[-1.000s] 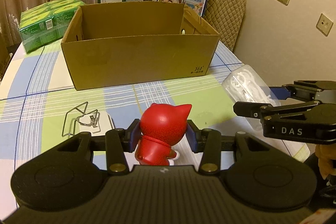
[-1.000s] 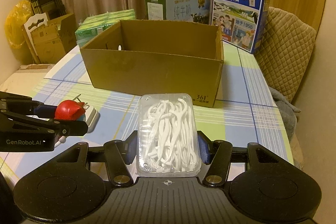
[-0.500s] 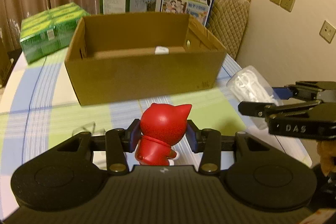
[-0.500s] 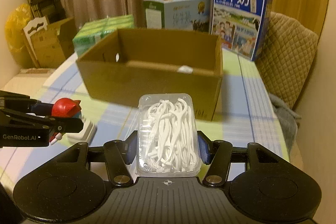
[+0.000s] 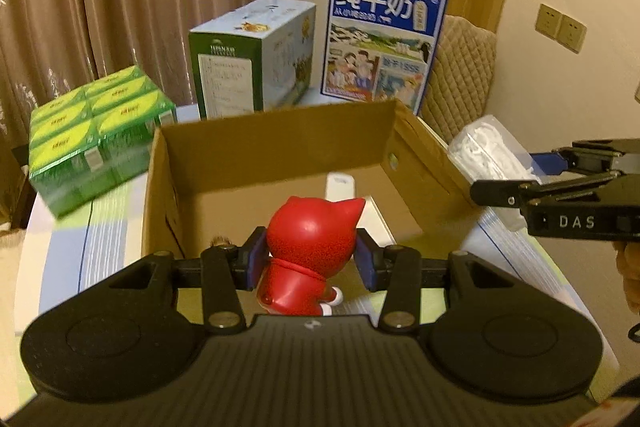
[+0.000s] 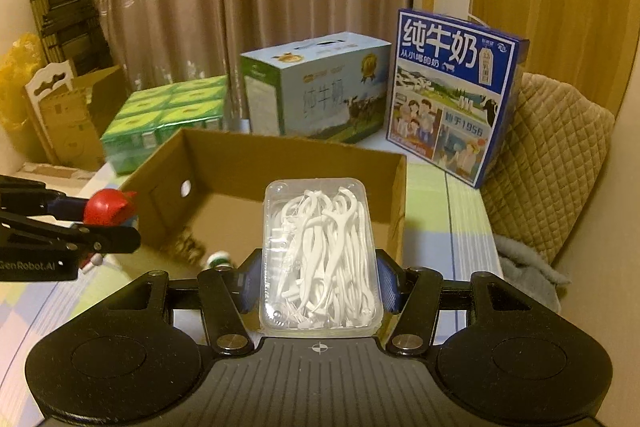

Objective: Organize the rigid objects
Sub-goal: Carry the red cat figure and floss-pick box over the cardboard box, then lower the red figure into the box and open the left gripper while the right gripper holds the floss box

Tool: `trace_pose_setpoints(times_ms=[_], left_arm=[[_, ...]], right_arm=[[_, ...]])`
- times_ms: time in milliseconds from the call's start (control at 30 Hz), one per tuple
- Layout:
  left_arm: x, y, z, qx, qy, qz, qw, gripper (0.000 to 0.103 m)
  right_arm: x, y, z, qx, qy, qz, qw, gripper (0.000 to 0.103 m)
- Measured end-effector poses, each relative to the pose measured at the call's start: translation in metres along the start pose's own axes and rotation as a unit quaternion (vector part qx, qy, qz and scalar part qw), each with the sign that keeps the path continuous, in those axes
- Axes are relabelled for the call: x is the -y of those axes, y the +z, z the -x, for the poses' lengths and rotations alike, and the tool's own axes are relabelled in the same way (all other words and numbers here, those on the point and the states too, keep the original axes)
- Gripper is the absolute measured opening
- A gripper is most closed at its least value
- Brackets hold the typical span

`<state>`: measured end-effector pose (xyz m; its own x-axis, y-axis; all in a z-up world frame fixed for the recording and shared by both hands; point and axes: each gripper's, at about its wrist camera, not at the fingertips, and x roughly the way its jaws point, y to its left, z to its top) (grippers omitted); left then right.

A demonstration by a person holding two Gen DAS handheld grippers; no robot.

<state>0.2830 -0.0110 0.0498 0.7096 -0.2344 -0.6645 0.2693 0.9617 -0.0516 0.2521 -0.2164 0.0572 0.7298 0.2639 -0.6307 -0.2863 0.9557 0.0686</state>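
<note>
My left gripper [image 5: 312, 263] is shut on a red cat-eared figurine [image 5: 312, 243] and holds it above the near edge of an open cardboard box [image 5: 280, 143]. My right gripper [image 6: 320, 279] is shut on a clear plastic case of white floss picks [image 6: 320, 259], held above the box's near right corner [image 6: 396, 211]. The case also shows in the left wrist view [image 5: 488, 151], and the figurine shows in the right wrist view [image 6: 108, 207]. A white flat item [image 5: 340, 187] lies inside the box.
Behind the box stand a green pack of cartons [image 5: 96, 131], a green and white milk box [image 6: 316, 95] and a blue milk box [image 6: 456, 103]. A quilted chair [image 6: 548, 155] is at the right. The table has a checked cloth [image 6: 448, 211].
Both grippers have risen and moved forward with their loads, from the table in front of the box to above its near edge. The box's inside now shows.
</note>
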Motion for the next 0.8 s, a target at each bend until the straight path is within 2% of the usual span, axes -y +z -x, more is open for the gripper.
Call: trace_pose_setpoints(times_ms=[233, 800], left_arm=[[-0.027, 0.030, -0.042, -0.013, 0.005, 0.016, 0.9998, 0.040], [-0.053, 0.011, -0.104, -0.053, 0.030, 0.021, 0.9979, 0.040]], right_arm=[[0.015, 0.017, -0.043, -0.017, 0.000, -0.024, 1.000, 0.053], [0.029, 0.004, -0.091, -0.046, -0.010, -0.046, 0.998, 0.053]])
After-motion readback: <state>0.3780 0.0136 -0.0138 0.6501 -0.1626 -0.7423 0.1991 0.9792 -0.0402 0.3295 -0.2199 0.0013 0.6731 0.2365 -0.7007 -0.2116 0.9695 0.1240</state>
